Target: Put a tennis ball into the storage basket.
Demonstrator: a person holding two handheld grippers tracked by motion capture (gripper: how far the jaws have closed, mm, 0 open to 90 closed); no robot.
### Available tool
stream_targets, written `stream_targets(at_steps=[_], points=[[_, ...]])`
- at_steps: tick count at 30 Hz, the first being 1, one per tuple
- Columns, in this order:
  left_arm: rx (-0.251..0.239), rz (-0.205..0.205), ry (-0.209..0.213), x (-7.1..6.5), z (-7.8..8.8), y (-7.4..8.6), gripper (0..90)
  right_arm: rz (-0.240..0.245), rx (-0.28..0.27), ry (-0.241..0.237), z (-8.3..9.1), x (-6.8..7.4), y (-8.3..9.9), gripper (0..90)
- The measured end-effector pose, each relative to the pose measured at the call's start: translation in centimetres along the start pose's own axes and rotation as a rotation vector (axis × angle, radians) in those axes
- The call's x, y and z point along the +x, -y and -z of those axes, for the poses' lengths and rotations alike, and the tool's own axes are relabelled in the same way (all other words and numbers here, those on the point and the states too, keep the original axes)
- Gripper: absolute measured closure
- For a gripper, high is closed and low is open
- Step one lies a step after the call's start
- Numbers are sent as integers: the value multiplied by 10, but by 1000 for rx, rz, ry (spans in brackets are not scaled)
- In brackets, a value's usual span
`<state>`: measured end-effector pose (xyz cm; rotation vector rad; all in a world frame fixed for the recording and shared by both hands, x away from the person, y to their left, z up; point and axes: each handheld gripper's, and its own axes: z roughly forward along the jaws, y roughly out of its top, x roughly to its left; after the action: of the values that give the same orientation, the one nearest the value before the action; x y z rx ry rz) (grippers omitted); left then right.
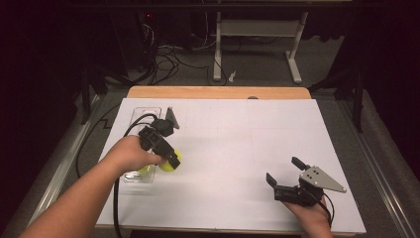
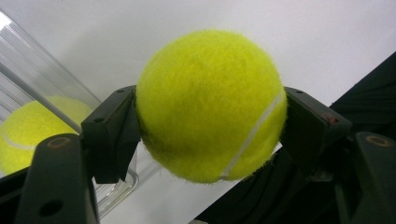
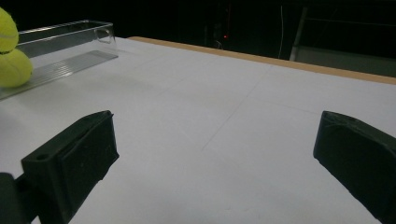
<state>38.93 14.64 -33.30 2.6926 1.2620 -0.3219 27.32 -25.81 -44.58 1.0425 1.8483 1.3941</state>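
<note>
Your left tool (image 1: 171,159) is pinching a yellow tennis ball (image 2: 211,105). The two black jaws press on the ball from both sides, and the ball sits snug between them. From up high, the ball (image 1: 170,163) is at about 9 o'clock on the white worktop (image 1: 233,148), just beside the clear tray (image 1: 143,115). A second tennis ball (image 2: 32,130) lies in the near end of that tray, close to the ball you hold. Whether the held ball touches the worktop is hard to tell.

Your right tool (image 1: 287,179) is at about 5 o'clock on the worktop, well apart from the balls. Its jaws are spread wide with nothing between them. They point toward the left side, where the tray (image 3: 70,44) and the balls sit far off at 10 o'clock in the right gripper view.
</note>
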Motion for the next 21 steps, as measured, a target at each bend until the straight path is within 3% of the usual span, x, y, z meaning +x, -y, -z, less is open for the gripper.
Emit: stream_targets(at_steps=[21], points=[[-13,18,-9,3,22,1,273,5,-2,-1,0,0,0,2]])
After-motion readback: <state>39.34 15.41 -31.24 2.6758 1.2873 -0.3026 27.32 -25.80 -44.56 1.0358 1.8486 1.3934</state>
